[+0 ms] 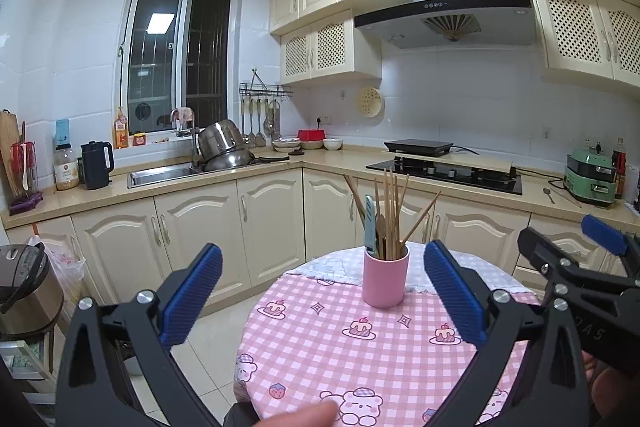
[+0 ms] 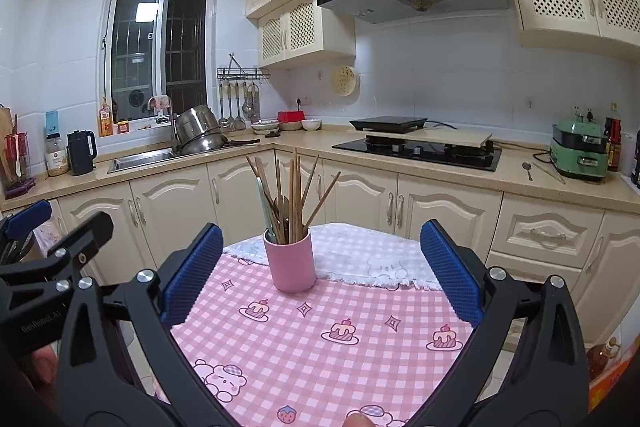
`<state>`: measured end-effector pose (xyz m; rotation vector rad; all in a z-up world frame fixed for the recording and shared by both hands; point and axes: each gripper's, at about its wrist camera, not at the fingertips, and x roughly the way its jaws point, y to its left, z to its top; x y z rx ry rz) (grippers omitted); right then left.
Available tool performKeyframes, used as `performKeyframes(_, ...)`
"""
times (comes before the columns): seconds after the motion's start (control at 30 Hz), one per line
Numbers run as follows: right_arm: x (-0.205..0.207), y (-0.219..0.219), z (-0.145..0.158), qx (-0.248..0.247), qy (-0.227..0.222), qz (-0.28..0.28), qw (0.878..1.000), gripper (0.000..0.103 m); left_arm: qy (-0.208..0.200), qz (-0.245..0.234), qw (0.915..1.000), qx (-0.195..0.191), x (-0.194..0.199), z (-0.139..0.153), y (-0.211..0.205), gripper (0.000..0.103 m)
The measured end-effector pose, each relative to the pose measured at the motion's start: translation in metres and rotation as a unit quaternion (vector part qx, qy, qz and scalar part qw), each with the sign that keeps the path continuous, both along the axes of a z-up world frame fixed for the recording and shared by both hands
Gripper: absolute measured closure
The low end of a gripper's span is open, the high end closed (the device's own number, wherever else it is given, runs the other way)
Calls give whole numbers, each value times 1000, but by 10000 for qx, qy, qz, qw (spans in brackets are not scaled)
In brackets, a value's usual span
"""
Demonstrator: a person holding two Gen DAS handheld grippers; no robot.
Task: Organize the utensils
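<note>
A pink cup (image 1: 386,279) (image 2: 292,263) stands upright near the far side of a round table with a pink checked cloth (image 1: 320,359) (image 2: 320,367). Several wooden chopsticks (image 1: 390,211) (image 2: 296,195) and a pale blue-handled utensil (image 1: 371,229) (image 2: 265,211) stick out of it. My left gripper (image 1: 324,297) hangs open above the table, short of the cup, with nothing between its fingers. My right gripper (image 2: 320,275) is open too, framing the cup from a distance. Each gripper shows at the edge of the other's view.
Cream kitchen cabinets (image 1: 200,227) run behind the table in an L. A sink with steel pots (image 1: 224,147), a black hob (image 1: 444,171), a green appliance (image 1: 590,175) and a spoon (image 2: 527,169) lie on the counter. A rice cooker (image 1: 24,287) stands low left.
</note>
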<state>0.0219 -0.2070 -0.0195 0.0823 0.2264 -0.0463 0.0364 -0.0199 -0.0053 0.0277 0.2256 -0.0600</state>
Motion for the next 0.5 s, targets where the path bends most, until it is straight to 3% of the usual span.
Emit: performKeyframes(0.5,0,0,-5,36,66,74,9999,6,72,135,9998,-116,2,1,1,4)
